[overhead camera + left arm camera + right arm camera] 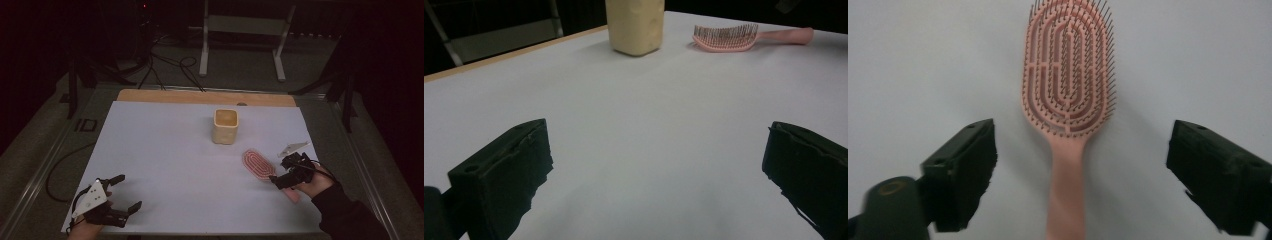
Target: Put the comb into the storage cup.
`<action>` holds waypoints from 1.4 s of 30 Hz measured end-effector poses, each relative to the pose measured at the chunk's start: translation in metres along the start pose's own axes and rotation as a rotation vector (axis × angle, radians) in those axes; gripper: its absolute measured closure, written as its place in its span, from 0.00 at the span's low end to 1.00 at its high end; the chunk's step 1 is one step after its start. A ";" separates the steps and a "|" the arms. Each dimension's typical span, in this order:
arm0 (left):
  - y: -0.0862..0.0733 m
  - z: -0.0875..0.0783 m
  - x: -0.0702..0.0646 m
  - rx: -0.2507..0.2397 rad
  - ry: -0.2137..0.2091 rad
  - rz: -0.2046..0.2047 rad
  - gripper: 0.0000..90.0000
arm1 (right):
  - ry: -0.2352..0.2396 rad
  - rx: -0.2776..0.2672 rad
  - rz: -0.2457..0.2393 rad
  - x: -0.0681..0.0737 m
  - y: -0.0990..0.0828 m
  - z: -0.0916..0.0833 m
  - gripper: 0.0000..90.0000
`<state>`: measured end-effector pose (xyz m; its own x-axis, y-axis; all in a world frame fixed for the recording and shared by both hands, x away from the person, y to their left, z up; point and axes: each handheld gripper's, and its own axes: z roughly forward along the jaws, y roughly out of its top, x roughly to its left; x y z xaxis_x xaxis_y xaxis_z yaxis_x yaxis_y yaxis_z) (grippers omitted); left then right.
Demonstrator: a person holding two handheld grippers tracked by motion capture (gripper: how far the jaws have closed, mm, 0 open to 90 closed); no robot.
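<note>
Between the spread jaws of the right gripper lies the pink hairbrush, handle nearest, seemingly lined up for a grasp. The left gripper rests wide apart, holding nothing, cup far ahead.

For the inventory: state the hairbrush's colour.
Pink hairbrush, clearest in the right gripper view.

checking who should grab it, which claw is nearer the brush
Right. The right claw is open straddling the handle of the brush, jaws on either side of it. The left claw sits open at the near left corner of the table, far from it.
</note>
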<state>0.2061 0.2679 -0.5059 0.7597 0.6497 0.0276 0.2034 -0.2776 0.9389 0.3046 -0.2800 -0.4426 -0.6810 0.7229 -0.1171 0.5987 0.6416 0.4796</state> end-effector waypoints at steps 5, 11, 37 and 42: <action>0.000 0.000 0.000 0.001 -0.001 0.000 0.00 | 0.004 0.026 0.019 -0.001 -0.001 0.013 0.11; 0.000 0.000 0.000 -0.001 0.001 0.000 0.00 | 0.057 0.102 0.029 -0.006 -0.001 0.026 0.17; 0.000 0.000 0.000 -0.002 -0.001 0.002 0.00 | 0.040 0.292 0.094 -0.005 -0.002 0.053 0.58; 0.000 0.000 0.000 -0.001 -0.001 0.001 0.00 | 0.050 0.309 0.095 -0.006 0.001 0.055 0.63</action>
<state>0.2058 0.2680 -0.5058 0.7606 0.6486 0.0279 0.2019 -0.2772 0.9394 0.3324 -0.2694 -0.4896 -0.6309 0.7749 -0.0375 0.7552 0.6245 0.1990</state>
